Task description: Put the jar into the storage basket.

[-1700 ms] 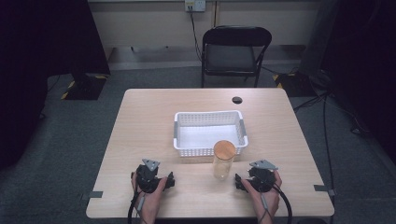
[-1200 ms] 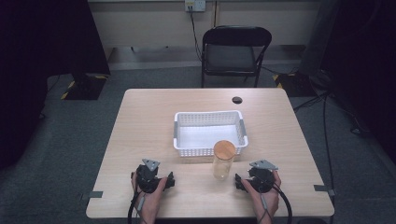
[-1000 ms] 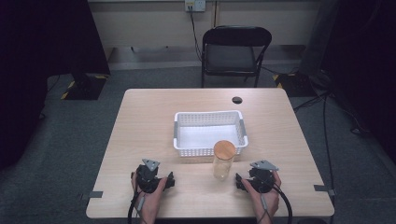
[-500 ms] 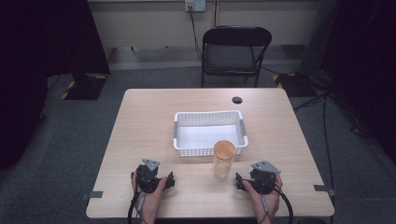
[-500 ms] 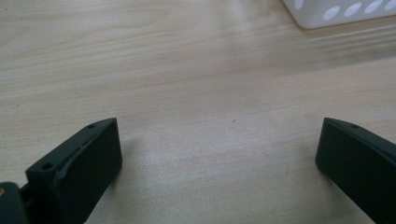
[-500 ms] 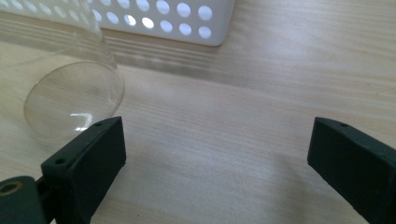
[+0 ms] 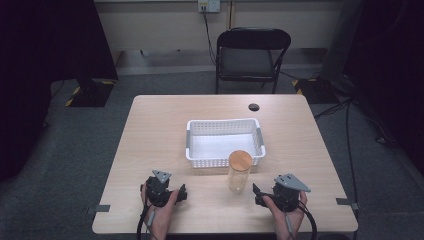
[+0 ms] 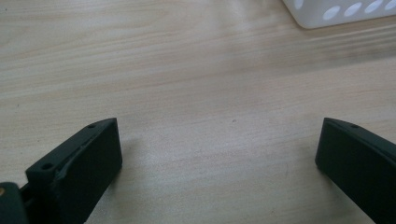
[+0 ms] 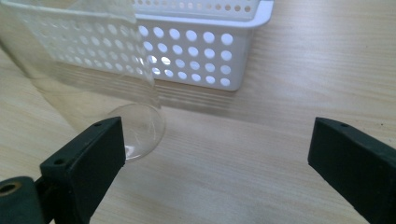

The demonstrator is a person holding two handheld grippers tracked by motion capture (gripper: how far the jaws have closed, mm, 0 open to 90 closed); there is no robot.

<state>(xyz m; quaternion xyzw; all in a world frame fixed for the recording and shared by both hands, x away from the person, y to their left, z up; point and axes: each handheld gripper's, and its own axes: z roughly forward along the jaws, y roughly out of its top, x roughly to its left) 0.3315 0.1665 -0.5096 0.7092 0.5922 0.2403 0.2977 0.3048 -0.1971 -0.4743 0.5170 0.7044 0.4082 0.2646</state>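
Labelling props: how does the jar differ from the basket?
The jar is clear, tall and upright; the basket is white, low and wide. The jar carries a wooden lid; the basket is open-topped. The jar's wall is plain; the basket's sides are perforated. Both look empty and stand on the table.

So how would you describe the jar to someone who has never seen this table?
On the wooden table, find the white perforated basket in the middle. Just in front of its near right corner stands the jar: a tall, clear, empty cylinder with a round wooden lid, the one see-through thing there.
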